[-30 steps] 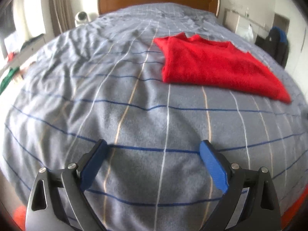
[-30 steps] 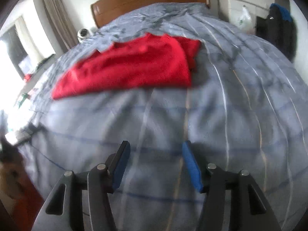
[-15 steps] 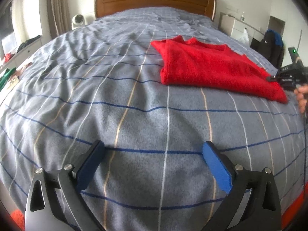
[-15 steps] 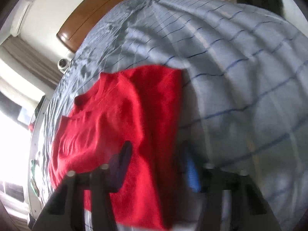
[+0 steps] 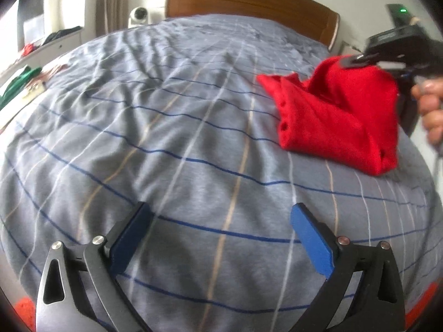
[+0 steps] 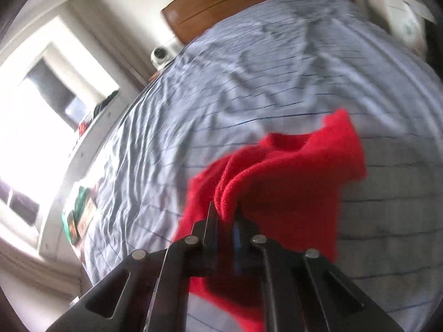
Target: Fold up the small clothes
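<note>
A red knit garment (image 5: pixel 335 119) lies on the right side of the grey checked bed. My right gripper (image 6: pixel 225 213) is shut on one edge of the garment (image 6: pixel 282 182) and holds that end lifted and folded back over the rest. In the left wrist view the right gripper (image 5: pixel 357 62) shows at the far right, with a hand (image 5: pixel 429 105) behind it. My left gripper (image 5: pixel 218 215) hovers open over bare bedspread, well to the left of and nearer than the garment, with nothing between its blue pads (image 5: pixel 310 242).
The bedspread (image 5: pixel 166 127) is wrinkled towards the wooden headboard (image 5: pixel 249 0). A small white camera (image 5: pixel 139 15) stands by the headboard. A cluttered shelf (image 5: pixel 30 58) runs along the left under a bright window (image 6: pixel 30 127). White furniture (image 6: pixel 401 13) stands at the right.
My right gripper closed on the garment's near-right end and lifted it up and over towards the collar. The flat garment now stands doubled up. My left gripper shifted a little.
</note>
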### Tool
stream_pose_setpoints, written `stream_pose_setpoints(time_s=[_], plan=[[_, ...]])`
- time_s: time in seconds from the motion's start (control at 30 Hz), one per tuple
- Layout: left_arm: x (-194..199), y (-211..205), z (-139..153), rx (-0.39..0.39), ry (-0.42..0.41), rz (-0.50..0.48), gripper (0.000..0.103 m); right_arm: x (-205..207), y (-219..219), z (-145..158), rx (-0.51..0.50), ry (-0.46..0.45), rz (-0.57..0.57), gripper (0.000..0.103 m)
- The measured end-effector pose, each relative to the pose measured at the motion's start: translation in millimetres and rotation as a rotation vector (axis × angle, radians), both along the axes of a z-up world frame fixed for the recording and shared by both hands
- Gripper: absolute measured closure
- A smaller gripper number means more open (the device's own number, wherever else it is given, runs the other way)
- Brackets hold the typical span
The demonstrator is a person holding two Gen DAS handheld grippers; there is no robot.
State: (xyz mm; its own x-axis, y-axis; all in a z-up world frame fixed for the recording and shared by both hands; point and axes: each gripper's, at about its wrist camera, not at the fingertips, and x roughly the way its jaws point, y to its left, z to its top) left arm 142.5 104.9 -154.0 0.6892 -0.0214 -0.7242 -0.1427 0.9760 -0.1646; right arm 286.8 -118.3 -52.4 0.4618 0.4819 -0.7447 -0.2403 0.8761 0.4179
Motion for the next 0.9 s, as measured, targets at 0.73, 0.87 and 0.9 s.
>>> stream_pose_setpoints(time_s=[0.73, 0.87, 0.9], plan=[[-2.2, 22.7, 1.6, -0.084, 0.002, 0.031, 0.002, -43.8, 1.3, -1.3, -0.068, -0.056, 0.094, 0.031], [-2.0, 20.7, 1.3, -0.082, 0.005, 0.036, 0.002, -87.8, 36.1, -23.4, -0.272, -0.177, 0.282, 0.03], [-2.1, 19.6, 1.1, -0.075, 0.006, 0.036, 0.002, -90.9, 49.3, -29.2, -0.366, -0.229, 0.281, 0.03]])
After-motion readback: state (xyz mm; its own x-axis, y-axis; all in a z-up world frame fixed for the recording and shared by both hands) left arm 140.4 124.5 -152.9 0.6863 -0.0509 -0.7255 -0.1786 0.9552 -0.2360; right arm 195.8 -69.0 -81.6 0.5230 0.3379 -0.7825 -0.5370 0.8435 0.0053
